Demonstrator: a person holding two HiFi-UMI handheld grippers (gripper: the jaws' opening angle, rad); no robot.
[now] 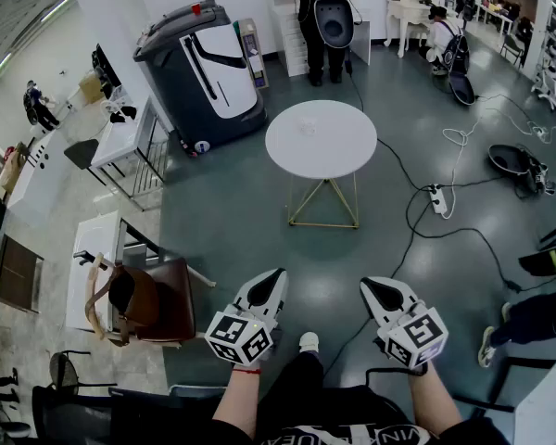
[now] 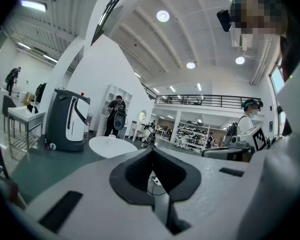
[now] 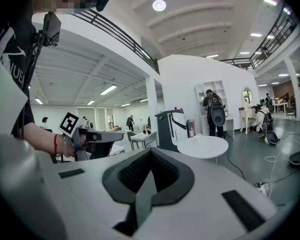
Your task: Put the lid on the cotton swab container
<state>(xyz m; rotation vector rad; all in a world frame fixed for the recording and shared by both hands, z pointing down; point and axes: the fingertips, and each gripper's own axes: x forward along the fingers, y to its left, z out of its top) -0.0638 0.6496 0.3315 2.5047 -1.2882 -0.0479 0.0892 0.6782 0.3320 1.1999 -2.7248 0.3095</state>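
Task hasn't really kicked off yet, tbh. The left gripper (image 1: pixel 276 276) and right gripper (image 1: pixel 368 287) are both clenched on nothing, jaws pressed together, held out side by side. The only candidate I can see for the cotton swab container is a small clear thing (image 1: pixel 308 126) on the round white table (image 1: pixel 321 156), well ahead of both grippers. It's too small to tell lid from tub from here.

What could go wrong, I reckon: if the jaws aren't opened before they reach it, they'll just shove it across the tabletop. It looks light, so a one-sided nudge could tip it. Also that cable (image 1: pixel 403 216) trails over the floor ahead of the right gripper, which is a trip hazard on the walk in.
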